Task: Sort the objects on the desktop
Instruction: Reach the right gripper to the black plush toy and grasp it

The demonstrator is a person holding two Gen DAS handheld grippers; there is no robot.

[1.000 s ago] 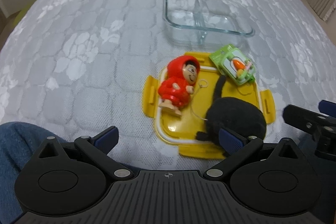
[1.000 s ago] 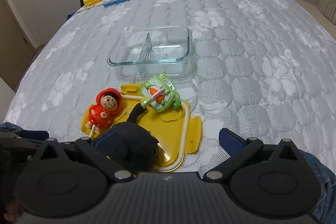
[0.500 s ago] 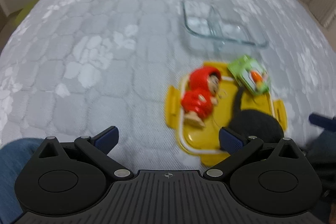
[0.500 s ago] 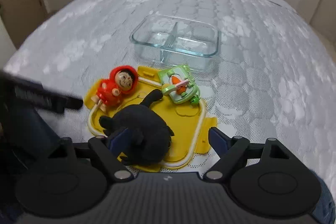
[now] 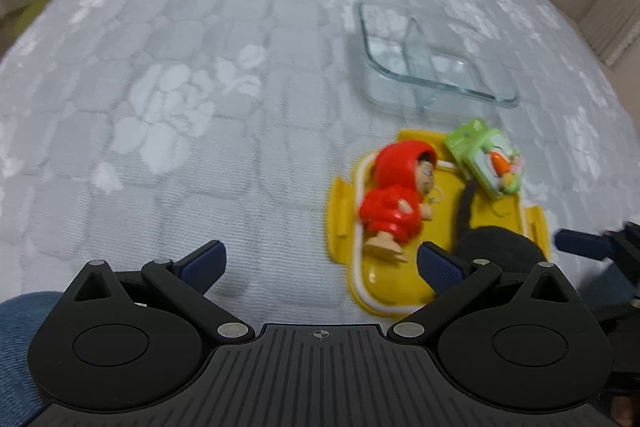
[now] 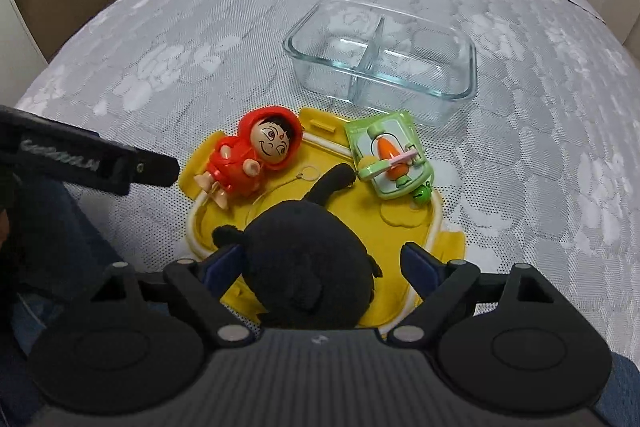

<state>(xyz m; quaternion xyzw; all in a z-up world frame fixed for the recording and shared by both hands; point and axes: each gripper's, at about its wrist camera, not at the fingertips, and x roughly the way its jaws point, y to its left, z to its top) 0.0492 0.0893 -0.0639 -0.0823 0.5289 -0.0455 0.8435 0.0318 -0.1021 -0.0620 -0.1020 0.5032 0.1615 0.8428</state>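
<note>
- Right claw (image 6: 322, 265) straddles the black plush toy (image 6: 308, 259) on the yellow lid (image 6: 416, 223) – jaws opening, not yet clamped, lining up a pick.
- Left claw (image 5: 320, 263) hangs released over the bed (image 5: 180, 87); glass box (image 6: 384, 55) waits empty beyond.

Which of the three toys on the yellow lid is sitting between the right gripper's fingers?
The black plush toy. It lies between the right gripper fingers, whose jaws are opening; the red hooded doll and green carrot toy lie farther off.

The right tongs (image 6: 322, 269) are opening around a black plush toy (image 6: 308, 259) on the yellow lid (image 6: 408, 215), beside a red-hooded doll (image 6: 256, 155) and green toy (image 6: 390, 159).
</note>
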